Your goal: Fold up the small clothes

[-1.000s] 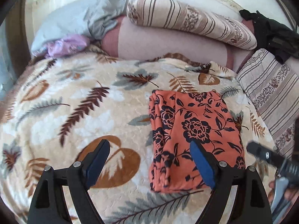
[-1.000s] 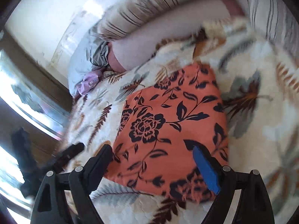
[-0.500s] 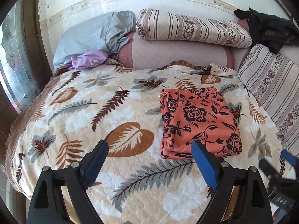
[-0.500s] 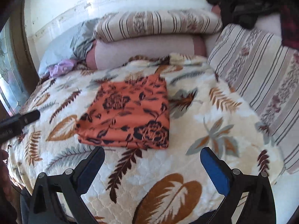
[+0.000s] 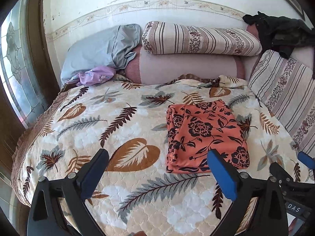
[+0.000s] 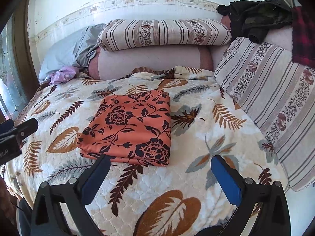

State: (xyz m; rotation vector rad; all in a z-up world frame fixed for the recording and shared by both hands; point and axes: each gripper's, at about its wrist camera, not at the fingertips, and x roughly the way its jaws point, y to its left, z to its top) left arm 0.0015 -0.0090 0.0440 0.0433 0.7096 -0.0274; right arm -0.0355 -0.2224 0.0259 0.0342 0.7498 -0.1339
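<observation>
Both grippers, left gripper (image 5: 157, 169) still opening and right gripper (image 6: 160, 174) wide and empty, had backed off the folded orange garment (image 6: 130, 127) mid-bed (image 6: 196, 177), so folding looked done.

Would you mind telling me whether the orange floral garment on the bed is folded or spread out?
Folded. The orange floral garment lies as a compact rectangle on the leaf-print bedspread, with stacked layers showing along its near edge.

folded orange floral garment (image 5: 204, 135) on bedspread (image 5: 82, 122)
</observation>
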